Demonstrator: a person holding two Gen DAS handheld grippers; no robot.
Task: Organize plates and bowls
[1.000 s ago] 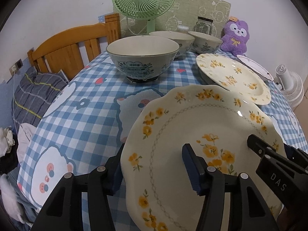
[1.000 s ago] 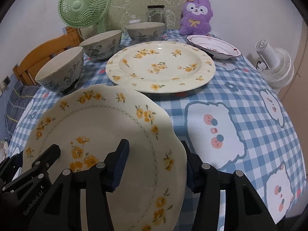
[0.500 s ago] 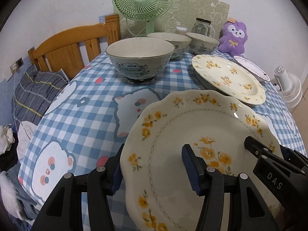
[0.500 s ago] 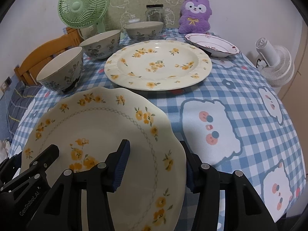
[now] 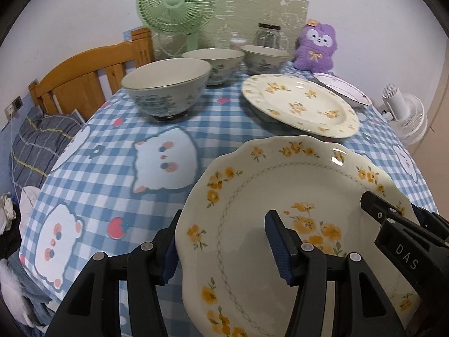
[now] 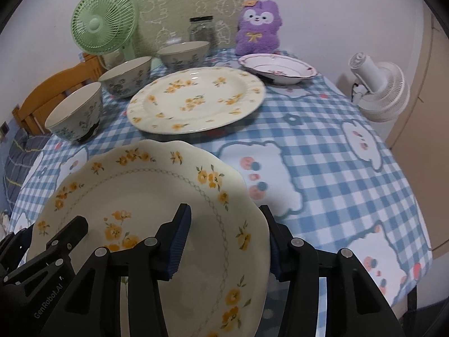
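Note:
A scalloped cream plate with yellow flowers (image 5: 294,185) (image 6: 146,191) hangs above the near part of the checked tablecloth (image 6: 322,146). My left gripper (image 5: 224,219) is shut on its left rim and my right gripper (image 6: 224,210) is shut on its right rim. Each has one finger on top of the plate and one at its outer edge. Farther back lies a larger round flowered plate (image 5: 300,104) (image 6: 196,98). A row of three patterned bowls (image 5: 167,84) (image 5: 213,59) (image 5: 265,54) stands to its left. A pink-rimmed dish (image 6: 277,66) sits at the back right.
A green desk fan (image 5: 178,2), a glass jar (image 5: 268,35) and a purple plush toy (image 5: 315,47) line the table's far edge. A white fan (image 6: 378,87) stands off the right side. A wooden headboard (image 5: 84,75) and bedding are on the left.
Both grippers have drawn back toward the near edge with the scalloped plate in them. The bowls and the round plate now look farther away and have not moved.

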